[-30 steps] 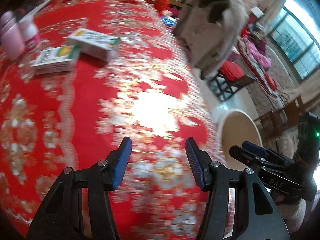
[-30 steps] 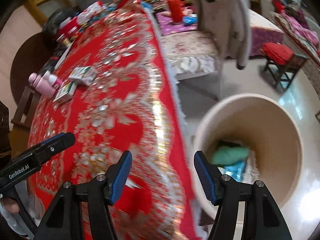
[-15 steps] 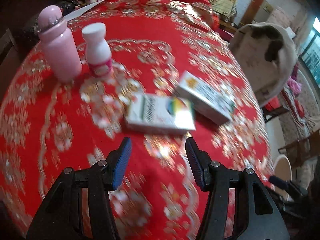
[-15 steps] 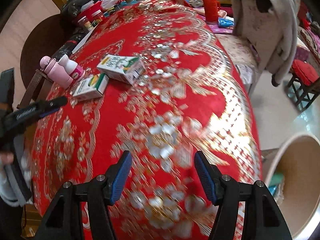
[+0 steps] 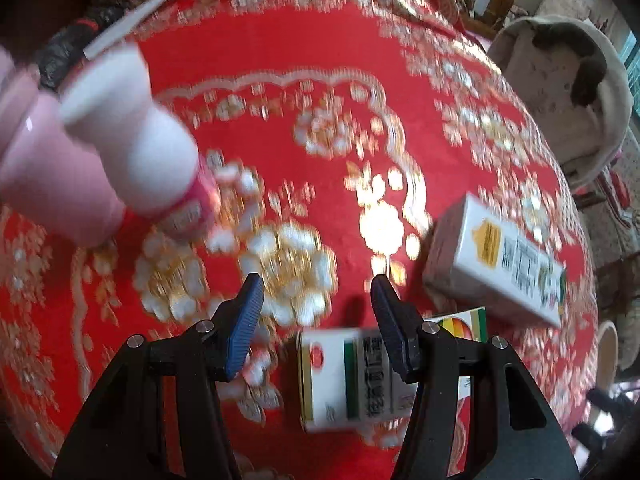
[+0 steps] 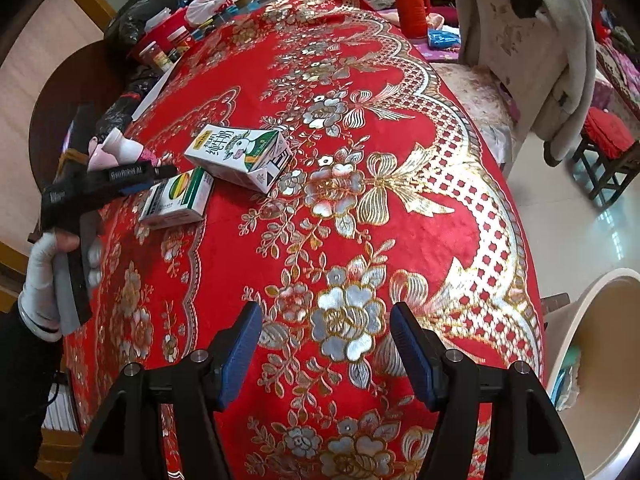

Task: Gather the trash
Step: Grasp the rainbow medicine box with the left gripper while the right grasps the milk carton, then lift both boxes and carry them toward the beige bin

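Two cartons (image 6: 241,157) (image 6: 177,200), two bottles (image 5: 132,148) (image 5: 44,168), one bin (image 6: 600,364).

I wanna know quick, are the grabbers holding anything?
Left gripper: open, empty, above the small box.
Right gripper: open, empty.

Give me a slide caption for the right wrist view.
Open right claw over red tablecloth; milk carton, small box and bin in view.

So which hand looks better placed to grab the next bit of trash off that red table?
The left, probably. Its open tongs hang right over the small green-and-white box, with the milk carton just beside. The right tongs, also open, sit over bare tablecloth nearer the bin.
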Demonstrator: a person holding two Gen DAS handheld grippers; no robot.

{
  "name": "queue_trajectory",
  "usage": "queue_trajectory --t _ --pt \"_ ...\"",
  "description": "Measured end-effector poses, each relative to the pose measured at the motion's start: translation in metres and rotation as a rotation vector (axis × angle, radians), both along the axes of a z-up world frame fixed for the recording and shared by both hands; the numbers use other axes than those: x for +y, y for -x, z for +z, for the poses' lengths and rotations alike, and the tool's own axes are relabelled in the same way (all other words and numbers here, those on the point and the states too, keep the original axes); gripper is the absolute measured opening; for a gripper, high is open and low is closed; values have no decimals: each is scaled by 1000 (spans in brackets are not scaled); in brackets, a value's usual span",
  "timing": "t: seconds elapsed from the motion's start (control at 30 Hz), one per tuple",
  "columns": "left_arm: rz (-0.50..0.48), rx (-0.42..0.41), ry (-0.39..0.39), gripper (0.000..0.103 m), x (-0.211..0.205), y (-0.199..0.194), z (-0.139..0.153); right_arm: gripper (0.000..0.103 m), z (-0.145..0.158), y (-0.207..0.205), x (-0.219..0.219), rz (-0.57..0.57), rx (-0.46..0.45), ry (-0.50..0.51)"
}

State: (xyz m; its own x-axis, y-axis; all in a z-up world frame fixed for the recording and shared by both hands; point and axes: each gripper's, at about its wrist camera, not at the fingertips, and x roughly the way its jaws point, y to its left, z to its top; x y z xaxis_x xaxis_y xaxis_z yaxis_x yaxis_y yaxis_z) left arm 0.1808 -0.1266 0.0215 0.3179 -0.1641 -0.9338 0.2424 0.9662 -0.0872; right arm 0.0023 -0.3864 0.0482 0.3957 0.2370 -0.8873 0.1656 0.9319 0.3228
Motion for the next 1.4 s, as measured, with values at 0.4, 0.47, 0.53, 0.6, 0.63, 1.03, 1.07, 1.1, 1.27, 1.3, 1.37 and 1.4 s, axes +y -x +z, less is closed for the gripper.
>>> queue_trajectory --t 0.4,0.47,0.53,0.6,0.63,1.03,1.07,1.1,1.27,1.3,1.37,1.4 --pt "-26 123 196 54 38 99 9 70 15 -103 40 306 -126 128" --pt "-20 110 217 54 42 106 17 71 13 -121 53 377 -138 171" --pt "-17 96 233 54 43 110 23 74 8 -136 65 436 -129 188" --pt "-21 91 256 54 42 114 27 74 -1 -150 75 484 -114 196" --pt "-25 89 262 56 40 115 28 74 -7 -158 79 499 -103 202" --pt "-142 94 206 60 -18 105 17 57 -13 -121 39 294 -15 94" --pt "-144 91 197 60 -22 105 15 57 -13 -110 34 271 1 90" --pt "-141 90 189 60 -24 105 12 57 -14 -99 30 253 16 83" --pt "-140 84 149 60 -35 102 4 58 -21 -76 26 209 22 79" --pt "-145 90 135 60 -38 101 2 61 -21 -77 27 203 17 80" --pt "-142 76 123 60 -39 103 3 62 -22 -79 29 194 -6 73" --pt "-139 70 120 60 -40 103 2 62 -23 -80 30 191 -17 76"
